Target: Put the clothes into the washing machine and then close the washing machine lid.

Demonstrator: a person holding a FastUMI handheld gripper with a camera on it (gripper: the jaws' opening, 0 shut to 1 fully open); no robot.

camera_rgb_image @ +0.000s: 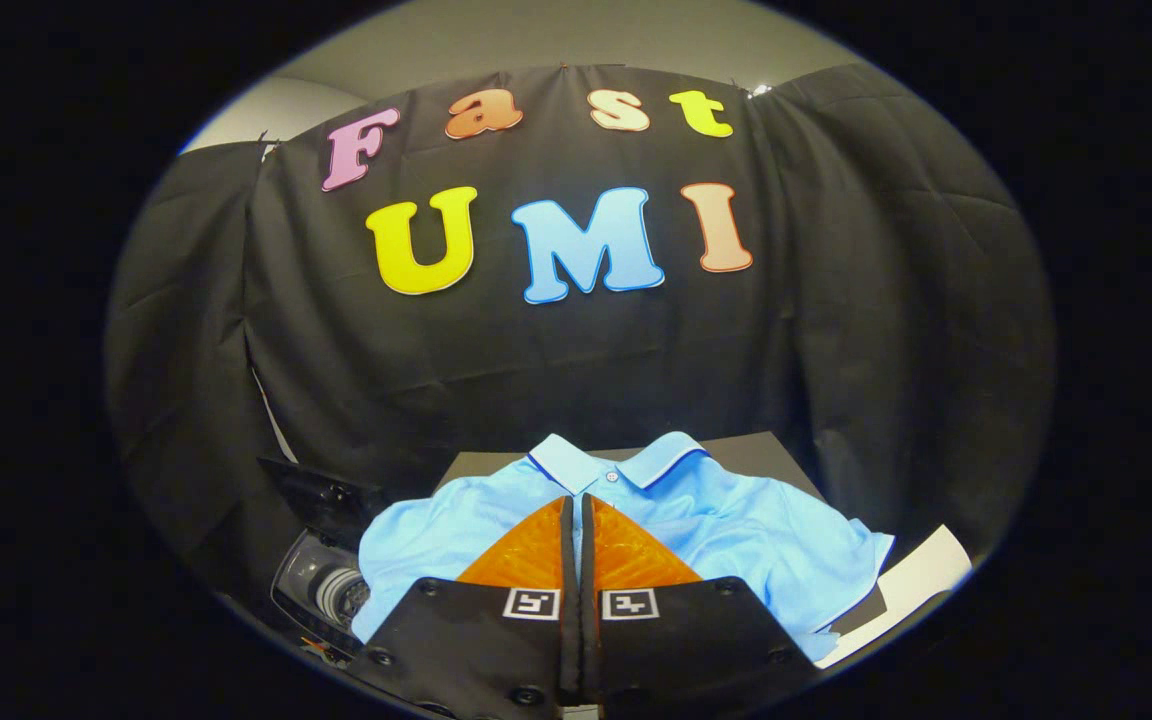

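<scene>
Hovering with gripper [576,505] fingers pressed together, pinching nothing, tips aimed at the middle of the shirt [696,520], likely lining up for a first grab. Lying spread flat, collar toward the far edge of the dark table [756,450], giving an easy target but needing bunching to lift whole. Waiting off the table's left edge, washing machine [321,585], lid [321,490] standing open; white sheet [921,575] poking out near the right corner, nothing blocking.
</scene>
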